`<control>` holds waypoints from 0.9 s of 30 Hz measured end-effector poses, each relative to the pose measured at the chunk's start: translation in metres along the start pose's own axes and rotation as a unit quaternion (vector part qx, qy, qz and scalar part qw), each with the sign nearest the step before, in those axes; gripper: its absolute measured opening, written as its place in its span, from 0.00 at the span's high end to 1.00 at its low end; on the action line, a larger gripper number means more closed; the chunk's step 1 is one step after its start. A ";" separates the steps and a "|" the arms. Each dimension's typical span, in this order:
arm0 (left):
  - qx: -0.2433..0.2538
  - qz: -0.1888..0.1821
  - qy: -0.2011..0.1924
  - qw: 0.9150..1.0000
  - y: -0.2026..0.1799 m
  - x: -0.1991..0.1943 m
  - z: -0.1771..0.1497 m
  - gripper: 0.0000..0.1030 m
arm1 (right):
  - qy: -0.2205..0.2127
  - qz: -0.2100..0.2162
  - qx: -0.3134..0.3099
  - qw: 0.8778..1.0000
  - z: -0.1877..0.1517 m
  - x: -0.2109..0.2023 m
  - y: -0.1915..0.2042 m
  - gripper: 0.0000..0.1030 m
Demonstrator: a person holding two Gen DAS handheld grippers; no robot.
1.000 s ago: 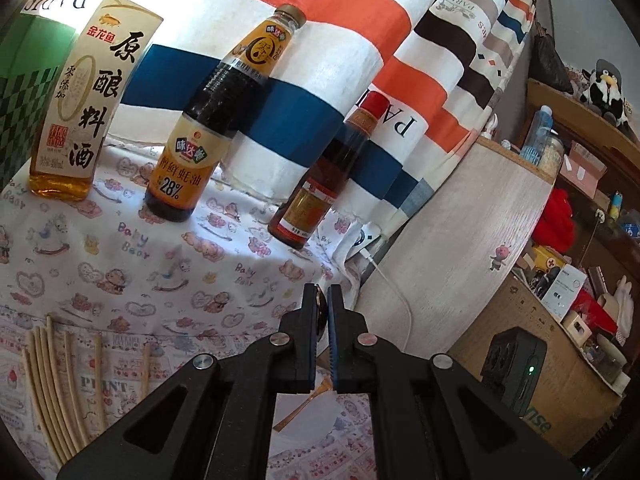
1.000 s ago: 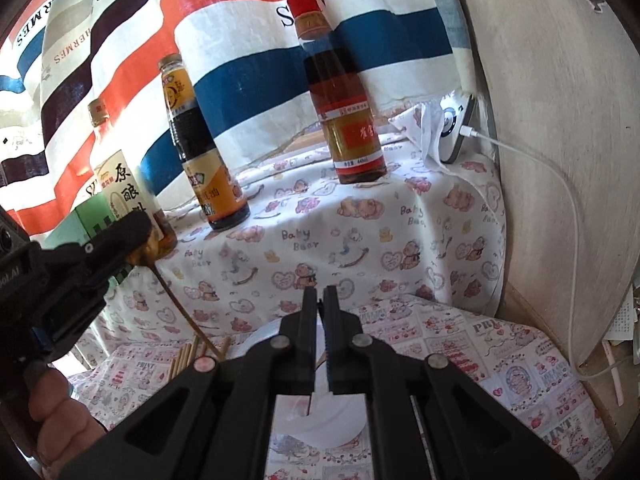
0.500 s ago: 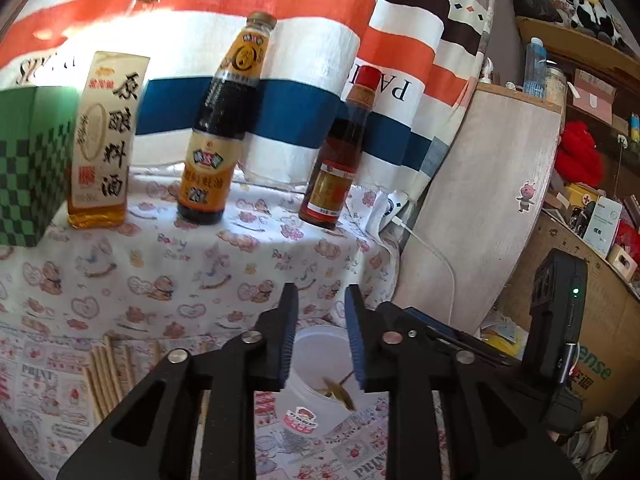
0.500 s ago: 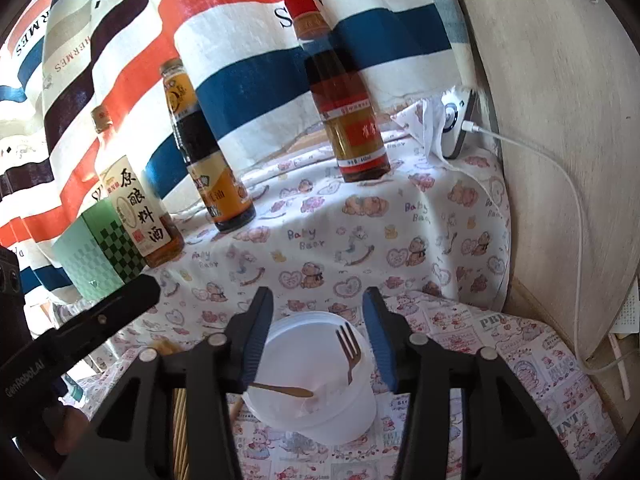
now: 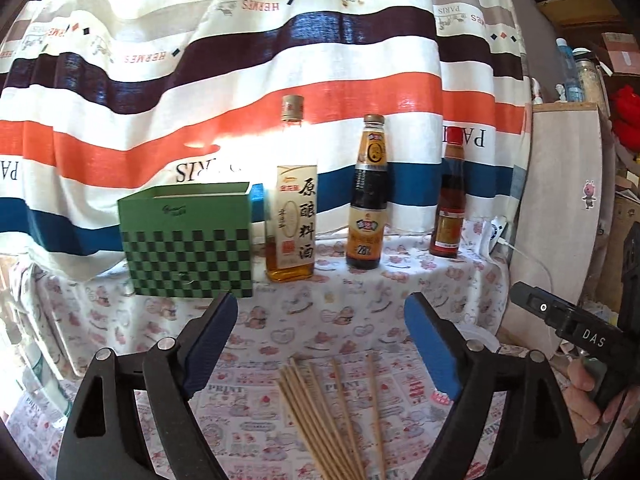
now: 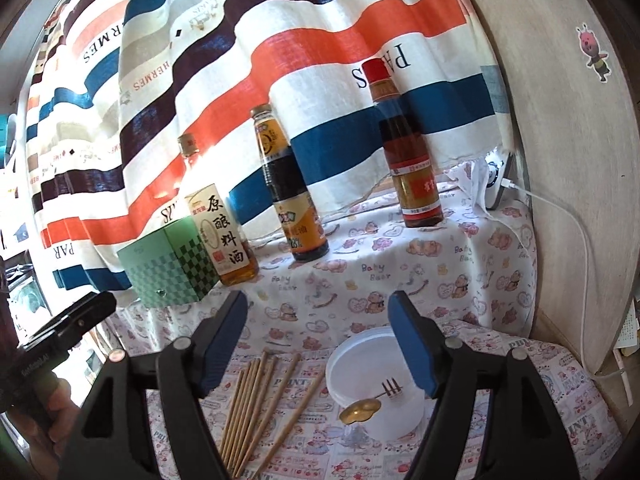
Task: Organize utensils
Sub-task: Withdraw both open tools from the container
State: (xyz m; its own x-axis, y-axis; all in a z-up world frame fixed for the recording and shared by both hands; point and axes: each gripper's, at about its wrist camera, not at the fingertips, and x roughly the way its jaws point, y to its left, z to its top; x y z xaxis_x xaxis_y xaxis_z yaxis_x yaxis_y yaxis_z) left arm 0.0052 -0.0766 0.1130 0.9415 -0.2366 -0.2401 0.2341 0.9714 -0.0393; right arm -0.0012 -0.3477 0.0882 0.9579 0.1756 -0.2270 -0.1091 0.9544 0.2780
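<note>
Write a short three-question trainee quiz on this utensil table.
1. What lies in the white container?
2. True or false: the chopsticks are inside that container.
3. Which stands nearest the green checkered box: A) the red-capped bottle, B) the dark sauce bottle, C) the rice wine bottle?

Key:
1. A gold spoon and a fork.
2. False; they lie on the cloth beside it.
3. C.

Chopsticks [image 5: 320, 412]: near ends cut off by lower frame edge. White container [image 6: 376, 384]: right side hidden behind gripper finger. Dark bottle [image 6: 296, 200]: label print unreadable.
</note>
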 end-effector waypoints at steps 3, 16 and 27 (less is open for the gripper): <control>-0.016 0.009 -0.004 1.000 0.018 -0.004 -0.021 0.12 | 0.004 0.006 -0.009 1.000 -0.006 0.001 0.009 0.30; -0.098 0.069 0.118 0.986 0.069 0.054 -0.071 0.11 | 0.017 0.000 -0.059 0.998 -0.035 0.011 0.043 0.18; -0.097 0.049 0.146 0.983 0.078 0.069 -0.081 0.10 | 0.037 -0.003 -0.099 0.994 -0.047 0.017 0.057 0.15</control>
State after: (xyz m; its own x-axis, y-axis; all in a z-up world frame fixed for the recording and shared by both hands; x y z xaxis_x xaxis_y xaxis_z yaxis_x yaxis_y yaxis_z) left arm 0.0691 -0.0158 0.0151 0.8405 -0.1527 -0.5198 0.0679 0.9816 -0.1785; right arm -0.0035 -0.2786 0.0566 0.9375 0.1797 -0.2981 -0.1603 0.9831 0.0886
